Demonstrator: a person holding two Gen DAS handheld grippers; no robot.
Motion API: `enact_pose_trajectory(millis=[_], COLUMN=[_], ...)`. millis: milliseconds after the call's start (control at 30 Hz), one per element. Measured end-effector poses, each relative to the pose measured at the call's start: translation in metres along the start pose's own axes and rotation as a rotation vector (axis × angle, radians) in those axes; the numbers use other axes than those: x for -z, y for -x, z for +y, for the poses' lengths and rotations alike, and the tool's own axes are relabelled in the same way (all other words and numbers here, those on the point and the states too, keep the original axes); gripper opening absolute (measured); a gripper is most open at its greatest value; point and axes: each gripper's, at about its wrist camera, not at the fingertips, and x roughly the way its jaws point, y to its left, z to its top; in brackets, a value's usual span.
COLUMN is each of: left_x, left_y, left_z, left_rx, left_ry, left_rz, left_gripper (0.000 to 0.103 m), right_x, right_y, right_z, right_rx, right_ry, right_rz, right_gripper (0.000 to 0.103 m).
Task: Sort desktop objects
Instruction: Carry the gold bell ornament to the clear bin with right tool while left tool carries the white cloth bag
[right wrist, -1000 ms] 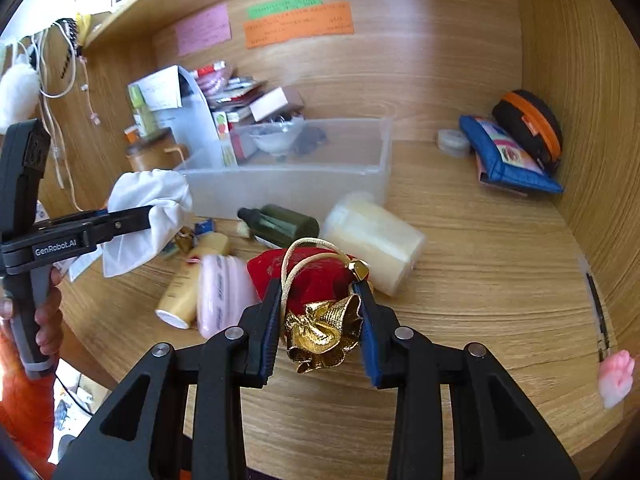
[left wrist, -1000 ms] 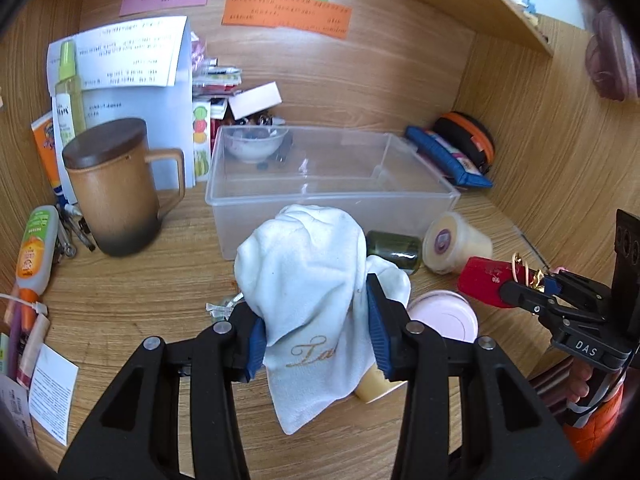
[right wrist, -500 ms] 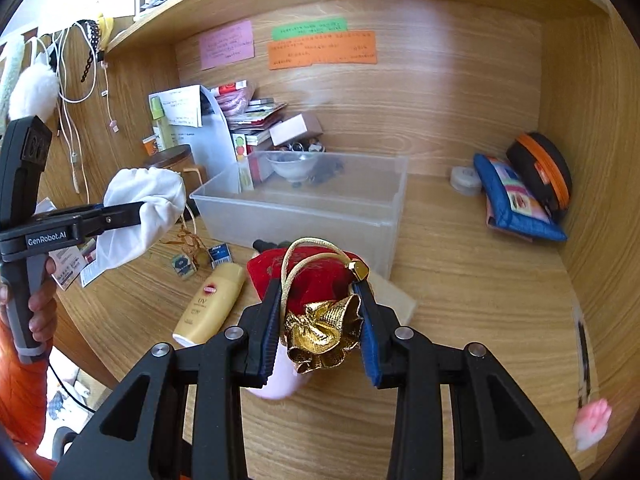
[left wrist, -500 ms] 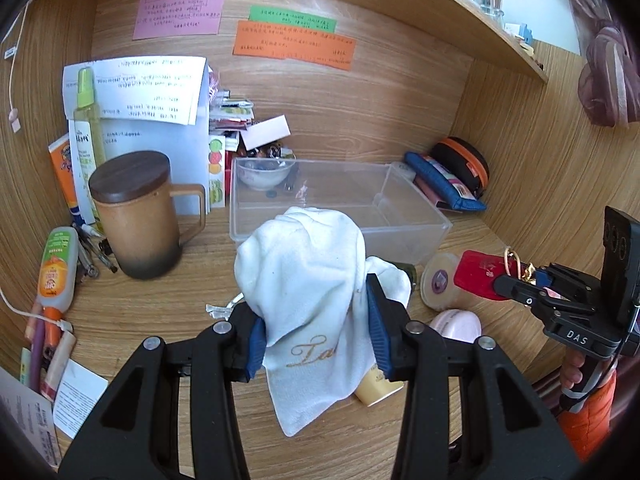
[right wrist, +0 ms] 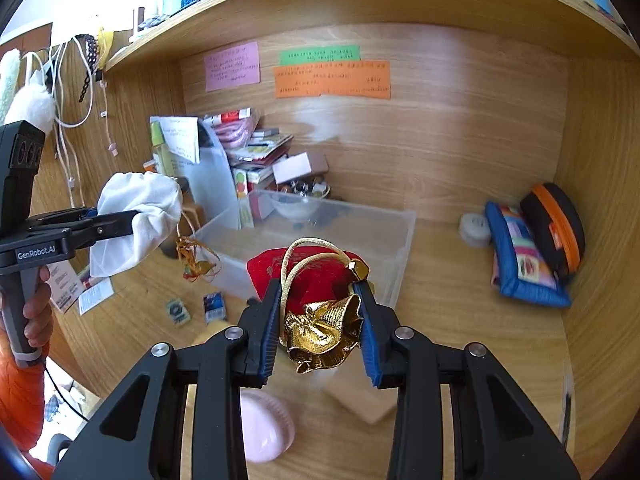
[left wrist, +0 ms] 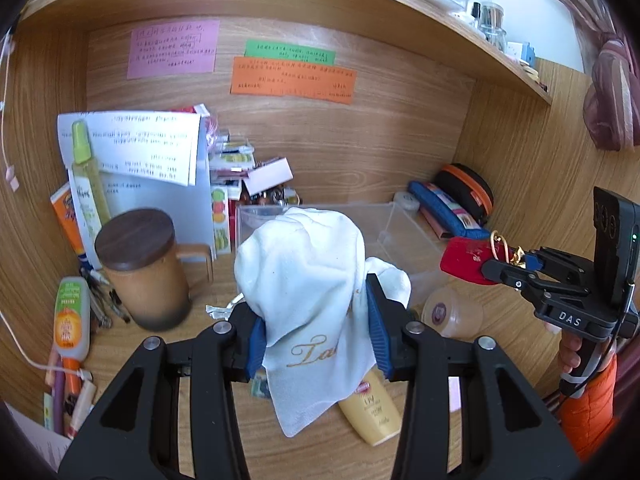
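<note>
Item, left hand-held gripper [left wrist: 316,336]: pinching a white towel [left wrist: 308,280] with gold script embroidery, cloth bunching above the blue pads [left wrist: 256,344] and draping below them, hanging clear of the worktop [left wrist: 168,344]. Item, right hand-held gripper [right wrist: 318,320]: pinching the gold ruffled neck of a red drawstring pouch [right wrist: 312,276], cord loop arching over the top, pouch body carrying in the air in front of the pads. Step in hand, by judgement: transporting two picked things together toward the clear plastic bin [right wrist: 372,228], sitting at the back centre of the worktop, open-topped, holding a small bowl [right wrist: 294,206] at its far end. Remaining on the worktop, unsorted: yellow sunscreen tube [left wrist: 372,412], round pale jar [left wrist: 452,314] lying on its side, pink rounded item [right wrist: 264,428], two small packets [right wrist: 194,308]. Standing apart to the left: lidded brown mug [left wrist: 144,268]; to the right: blue pouch [right wrist: 520,264] and black-and-orange case [right wrist: 554,228]. Next move, by judgement: bringing each load over the bin's rim and spreading the pads only once above the free floor beside the bowl; keeping the two loads apart on the way in; watching the towel's hanging tail, likely catching the near wall.
</note>
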Motion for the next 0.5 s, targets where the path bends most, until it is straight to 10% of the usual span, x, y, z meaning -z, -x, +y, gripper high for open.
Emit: enact_pose_trajectory(millis=[500], left_x=[-0.036], left_y=[-0.035], left_z=[0.001], left_rx=[0.039], left_ry=[-0.002], left_rz=[0.03], left_gripper=[0.043], right_x=[-0.043], right_y=[-0.044], right_z=[-0.012], right_rx=[0.013], right_ry=[0.041], right_rz=[0.015], right_gripper=[0.032])
